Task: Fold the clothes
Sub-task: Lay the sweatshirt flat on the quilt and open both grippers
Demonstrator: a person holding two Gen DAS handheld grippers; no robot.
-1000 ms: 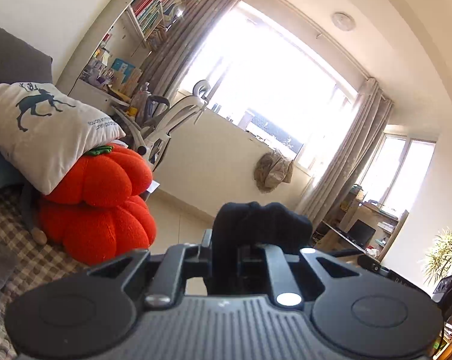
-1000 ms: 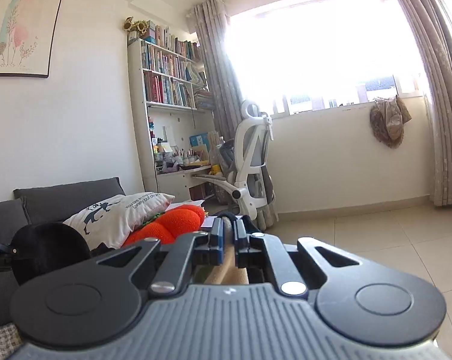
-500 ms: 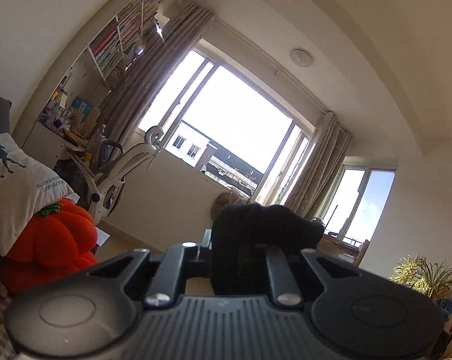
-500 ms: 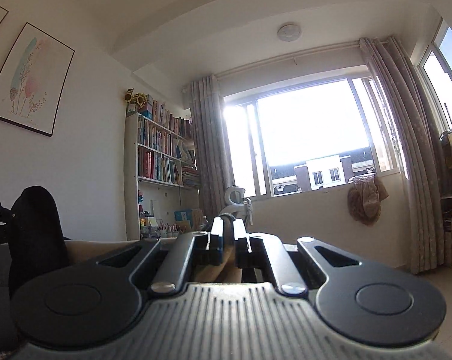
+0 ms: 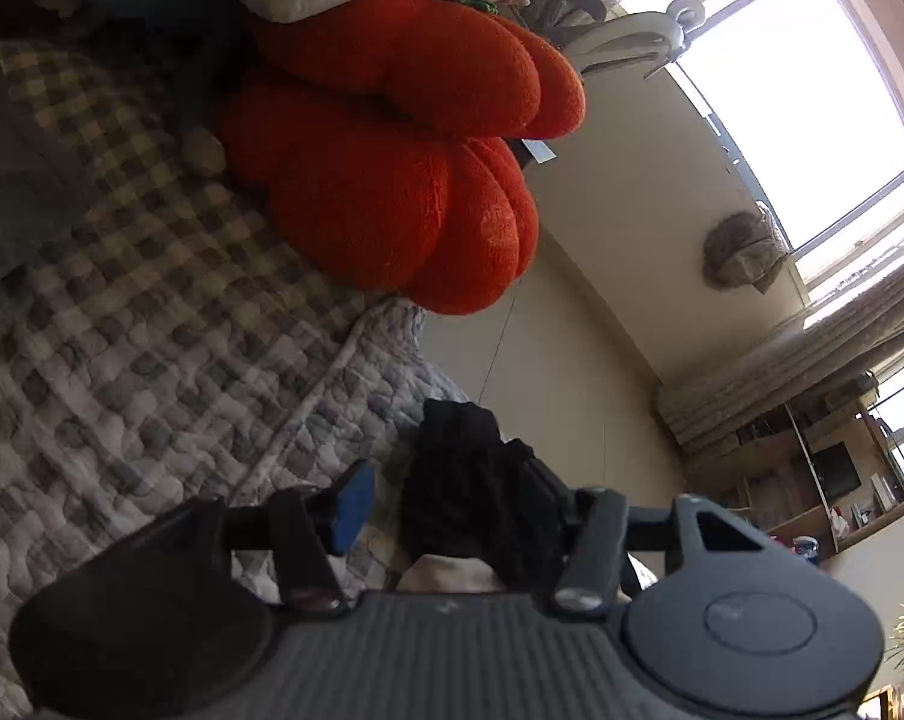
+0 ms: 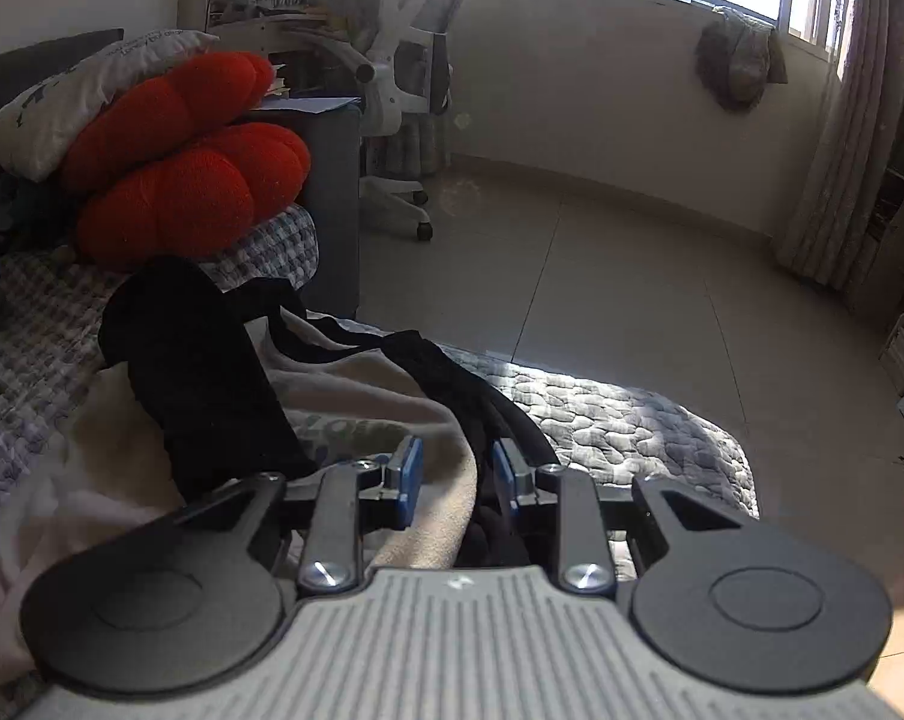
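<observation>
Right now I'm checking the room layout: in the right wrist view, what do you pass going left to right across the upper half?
White pillow → red plush cushions → white office chair → brownish item hanging under the window → grey curtain.

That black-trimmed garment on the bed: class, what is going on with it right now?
A person with a gripper in each hand is folding clothes on the quilted bed cover. The cream garment with black trim lies crumpled there. The left gripper and right gripper have just been opening, black fabric lying loose between their jaws beside the orange pumpkin cushions.
</observation>
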